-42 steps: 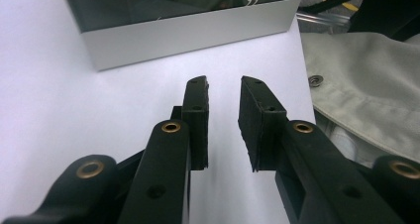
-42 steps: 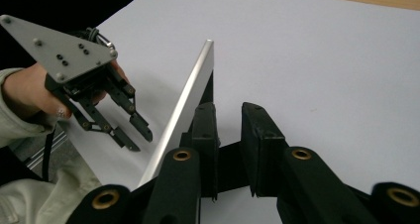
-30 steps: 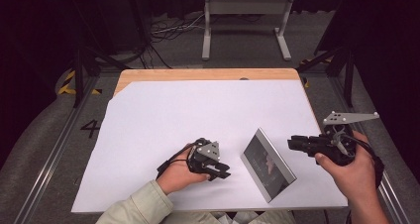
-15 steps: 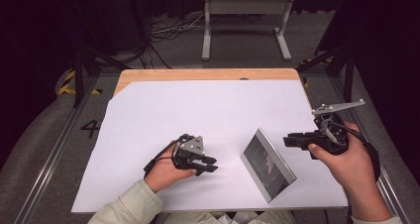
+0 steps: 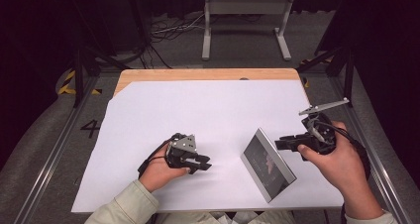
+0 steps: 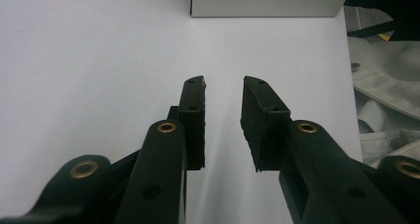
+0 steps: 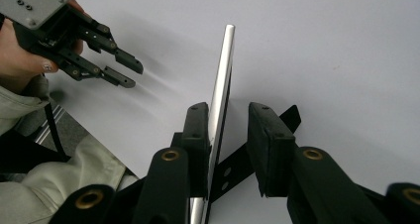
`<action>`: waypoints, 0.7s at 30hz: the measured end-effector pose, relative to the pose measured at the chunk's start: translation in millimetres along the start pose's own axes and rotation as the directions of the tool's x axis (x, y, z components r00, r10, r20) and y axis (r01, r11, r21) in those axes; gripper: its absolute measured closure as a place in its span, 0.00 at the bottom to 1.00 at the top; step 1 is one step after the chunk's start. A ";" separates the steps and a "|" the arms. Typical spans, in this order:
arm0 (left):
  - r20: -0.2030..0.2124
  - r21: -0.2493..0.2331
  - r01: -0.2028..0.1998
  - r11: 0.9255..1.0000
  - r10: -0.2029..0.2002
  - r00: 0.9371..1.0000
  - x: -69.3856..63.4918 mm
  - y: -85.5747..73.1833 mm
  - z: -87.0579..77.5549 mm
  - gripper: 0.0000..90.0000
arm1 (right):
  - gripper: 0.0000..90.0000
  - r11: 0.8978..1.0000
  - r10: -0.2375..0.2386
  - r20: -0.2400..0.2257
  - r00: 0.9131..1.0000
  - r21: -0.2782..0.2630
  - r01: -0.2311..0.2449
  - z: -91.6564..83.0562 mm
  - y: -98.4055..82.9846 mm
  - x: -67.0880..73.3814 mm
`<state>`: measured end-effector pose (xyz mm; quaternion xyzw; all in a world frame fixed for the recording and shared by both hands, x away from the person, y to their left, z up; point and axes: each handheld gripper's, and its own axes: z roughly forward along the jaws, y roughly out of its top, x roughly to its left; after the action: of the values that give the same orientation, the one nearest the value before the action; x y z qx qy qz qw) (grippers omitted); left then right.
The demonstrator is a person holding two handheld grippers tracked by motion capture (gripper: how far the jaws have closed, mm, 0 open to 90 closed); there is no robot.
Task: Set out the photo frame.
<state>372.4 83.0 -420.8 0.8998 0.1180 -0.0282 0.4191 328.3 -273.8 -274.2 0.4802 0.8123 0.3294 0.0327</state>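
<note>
A silver picture frame [image 5: 267, 163] with a dark photo stands tilted on the white sheet [image 5: 208, 110] at the front right. My right gripper [image 5: 278, 143] hovers at the frame's upper right edge with its jaws apart. In the right gripper view the frame's thin edge [image 7: 223, 70] runs between the jaws of the right gripper [image 7: 229, 110], close against the left pad [image 7: 197, 130]; the other pad stands clear of it. My left gripper [image 5: 203, 165] rests left of the frame, open and empty. The left gripper [image 6: 224, 85] points at the frame [image 6: 267, 1] farther off.
The sheet covers a wooden table whose back edge [image 5: 208, 74] shows. A metal stand [image 5: 245, 26] and cables lie on the floor behind. Rails [image 5: 49, 154] run along both sides. The frame's black easel leg [image 7: 292, 116] props it from behind.
The left hand has slid left, away from the frame. The right gripper has shifted slightly up and toward the frame's edge. The frame has stayed put.
</note>
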 end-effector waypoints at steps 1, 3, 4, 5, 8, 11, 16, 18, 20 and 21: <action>-0.002 0.002 -0.001 1.000 0.001 1.000 0.3 0.0 -0.3 0.80 | 0.78 1.000 -0.001 0.004 1.000 0.007 0.001 1.1 -0.3 0.3; -0.003 -0.007 0.003 1.000 -0.003 1.000 0.6 -0.2 -0.7 0.80 | 0.78 1.000 0.001 0.004 1.000 0.010 -0.001 2.8 -0.9 0.4; -0.010 -0.011 0.003 1.000 -0.003 1.000 0.9 -0.3 -1.5 0.80 | 0.78 1.000 0.001 0.005 1.000 0.014 -0.001 3.7 -1.2 0.5; -0.010 -0.011 0.003 1.000 -0.003 1.000 0.9 -0.3 -1.5 0.81 | 0.78 1.000 0.001 0.005 1.000 0.014 -0.001 3.7 -1.2 0.5; -0.027 -0.026 0.016 1.000 -0.017 1.000 2.6 -0.9 -4.3 0.82 | 0.77 1.000 0.007 0.003 1.000 0.018 -0.007 6.3 -2.0 1.3; -0.032 -0.033 0.023 0.999 -0.024 0.999 4.4 -1.7 -5.8 0.82 | 0.76 1.000 0.005 -0.002 1.000 0.020 -0.005 8.1 -2.2 2.3; -0.037 -0.037 0.028 0.999 -0.029 0.999 5.3 -2.3 -6.8 0.82 | 0.76 1.000 0.004 -0.001 1.000 0.028 -0.004 11.7 -2.6 3.7; -0.039 -0.038 0.028 0.999 -0.030 0.999 5.4 -2.3 -6.9 0.82 | 0.76 1.000 0.005 0.000 1.000 0.028 -0.005 13.9 -3.1 3.5; -0.041 -0.040 0.029 0.999 -0.031 0.999 5.6 -2.4 -7.1 0.82 | 0.76 0.999 0.005 0.000 1.000 0.035 -0.005 16.0 -3.7 3.3; -0.042 -0.042 0.029 0.999 -0.031 0.999 5.7 -2.4 -7.2 0.83 | 0.76 0.999 0.007 0.000 1.000 0.037 -0.007 17.4 -4.2 3.4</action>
<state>377.0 91.1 -418.8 0.8896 0.1409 -0.0126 0.4344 329.8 -263.6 -289.2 0.4836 0.8165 0.3146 0.0226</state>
